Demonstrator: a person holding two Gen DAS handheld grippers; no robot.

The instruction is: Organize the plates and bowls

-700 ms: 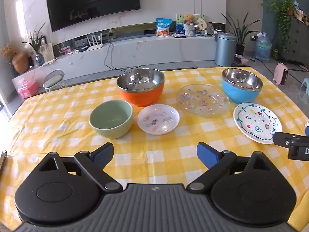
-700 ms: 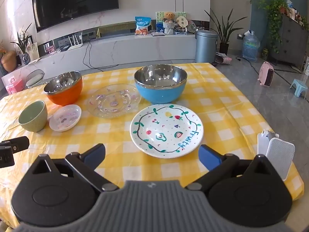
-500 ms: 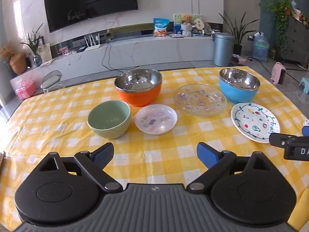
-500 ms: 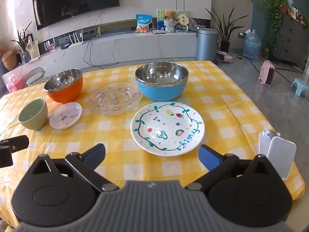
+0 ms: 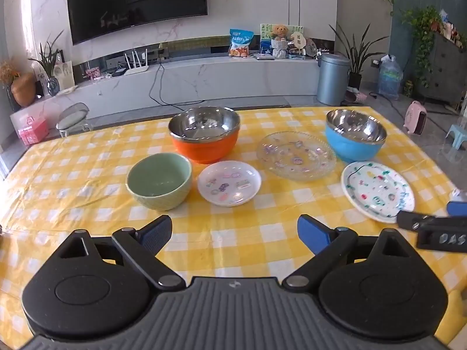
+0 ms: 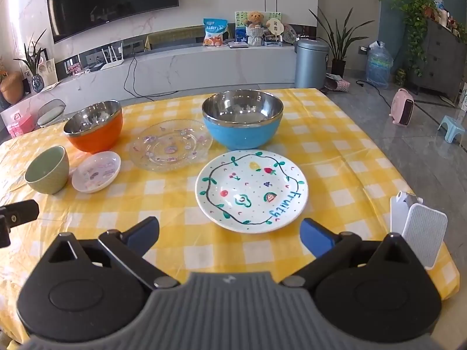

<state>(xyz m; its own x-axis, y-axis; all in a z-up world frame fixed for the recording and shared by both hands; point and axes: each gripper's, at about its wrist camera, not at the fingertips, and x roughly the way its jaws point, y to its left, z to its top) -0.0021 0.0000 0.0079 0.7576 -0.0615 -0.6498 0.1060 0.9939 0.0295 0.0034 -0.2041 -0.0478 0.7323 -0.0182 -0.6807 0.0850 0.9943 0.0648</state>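
Note:
On the yellow checked tablecloth (image 5: pixel 87 172) stand a green bowl (image 5: pixel 159 180), an orange steel-lined bowl (image 5: pixel 204 134), a small white sticker plate (image 5: pixel 229 182), a clear glass plate (image 5: pixel 296 156), a blue steel-lined bowl (image 5: pixel 354 138) and a white fruit-painted plate (image 6: pixel 251 190). My left gripper (image 5: pixel 234 233) hovers open over the near cloth, short of the green bowl and small plate. Just in front of the fruit plate, my right gripper (image 6: pixel 229 236) is open with nothing between its fingers. Each gripper's edge shows in the other's view.
A white boxy object (image 6: pixel 418 229) stands at the table's right front corner. Beyond the table are a TV wall unit (image 5: pixel 186 75), a grey bin (image 5: pixel 332 78), plants, a pink heater (image 6: pixel 403 106) and a small blue stool (image 6: pixel 451 127) on the floor.
Both views have drawn back and tilted slightly, so the dishes sit a little farther from the fingers. No dish has moved and both grippers stay open.

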